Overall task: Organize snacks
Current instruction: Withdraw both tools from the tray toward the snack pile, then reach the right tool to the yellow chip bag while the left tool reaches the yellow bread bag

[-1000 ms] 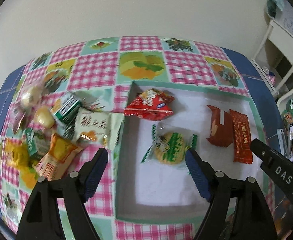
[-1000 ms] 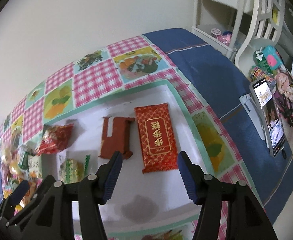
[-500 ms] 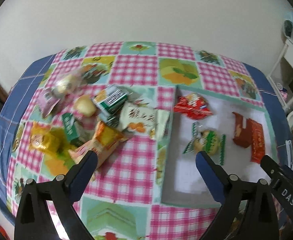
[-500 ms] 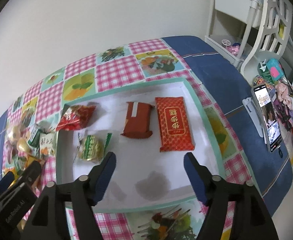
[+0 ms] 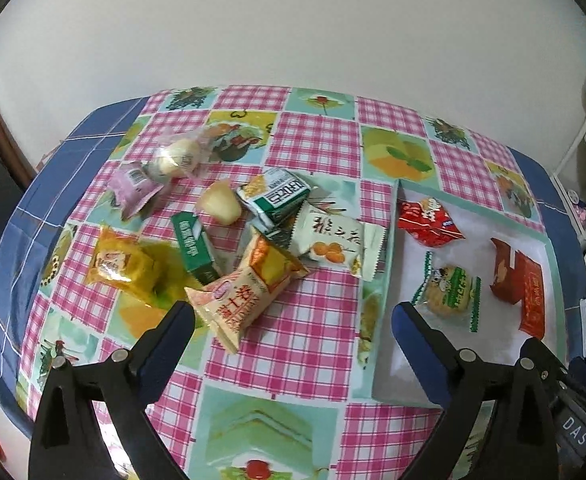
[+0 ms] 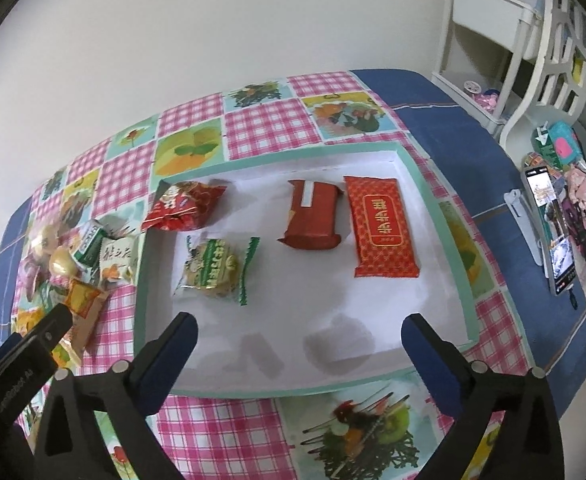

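In the left wrist view, the left gripper (image 5: 293, 320) hangs over the checked tablecloth (image 5: 317, 344) with its jaws spread wide and nothing between them. Just ahead of its left finger lies an orange and cream snack packet (image 5: 249, 292), part of a loose pile of snacks (image 5: 229, 232) further ahead and to the left. To the right of its right finger sits the white tray (image 5: 389, 264), holding a green-edged biscuit packet (image 5: 449, 292).

In the right wrist view, the right gripper (image 6: 299, 332) is over the near part of the tray (image 6: 449, 248); its jaws have just been opening, now fully apart and empty. Ahead of it lie a red patterned packet (image 6: 383, 226), a brick-red packet (image 6: 313, 218), a crinkled red bag (image 6: 183, 206) and the biscuit packet (image 6: 213, 268).
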Demonstrator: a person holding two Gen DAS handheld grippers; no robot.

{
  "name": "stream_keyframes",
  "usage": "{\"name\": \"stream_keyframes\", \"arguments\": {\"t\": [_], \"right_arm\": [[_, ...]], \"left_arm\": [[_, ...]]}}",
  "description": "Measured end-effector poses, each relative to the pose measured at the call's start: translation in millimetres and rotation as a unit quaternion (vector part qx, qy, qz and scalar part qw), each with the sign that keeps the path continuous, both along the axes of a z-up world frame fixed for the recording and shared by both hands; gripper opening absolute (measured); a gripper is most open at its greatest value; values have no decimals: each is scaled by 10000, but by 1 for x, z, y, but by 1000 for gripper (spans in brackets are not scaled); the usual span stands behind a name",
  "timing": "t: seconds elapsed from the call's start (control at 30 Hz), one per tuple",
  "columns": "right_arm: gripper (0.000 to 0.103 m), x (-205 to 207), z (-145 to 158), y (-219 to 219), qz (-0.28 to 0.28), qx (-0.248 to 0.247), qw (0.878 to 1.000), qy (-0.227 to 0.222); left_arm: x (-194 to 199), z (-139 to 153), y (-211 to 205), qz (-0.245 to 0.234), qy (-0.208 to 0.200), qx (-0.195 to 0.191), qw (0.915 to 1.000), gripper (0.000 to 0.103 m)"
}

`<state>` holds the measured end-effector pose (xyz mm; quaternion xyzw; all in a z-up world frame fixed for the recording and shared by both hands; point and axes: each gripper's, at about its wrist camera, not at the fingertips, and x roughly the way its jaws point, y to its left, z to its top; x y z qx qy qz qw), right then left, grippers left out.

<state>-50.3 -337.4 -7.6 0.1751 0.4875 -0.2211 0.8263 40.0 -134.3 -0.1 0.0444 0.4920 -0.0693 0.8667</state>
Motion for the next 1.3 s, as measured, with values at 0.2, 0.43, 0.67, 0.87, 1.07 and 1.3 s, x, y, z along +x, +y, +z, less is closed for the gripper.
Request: {"name": "stream_keyframes", "arguments": {"t": [0.2,0.43,0.67,0.87,1.07,1.3], "right_arm": [[103,1,1,11,119,23,9998,-148],[103,6,-2,25,279,-7,9993,-255],[103,18,-12,42,440,131,9988,-181],[103,31,-13,69,801,31,9967,-92],[103,46,-15,97,1102,42,9939,8],[103,60,-16,126,1304,320,9909,-100]], "left_arm": [[-4,2,8,-24,-152,55,9999,99],[0,1,22,152,-33,-76,9998,99],[12,-9,42,381,207,-1,9991,99],[24,-17,70,774,425,-112,9960,99],[36,-14,100,1142,338,-2,9929,99],[47,-13,140,1582,392,-180,9865,99]]}}
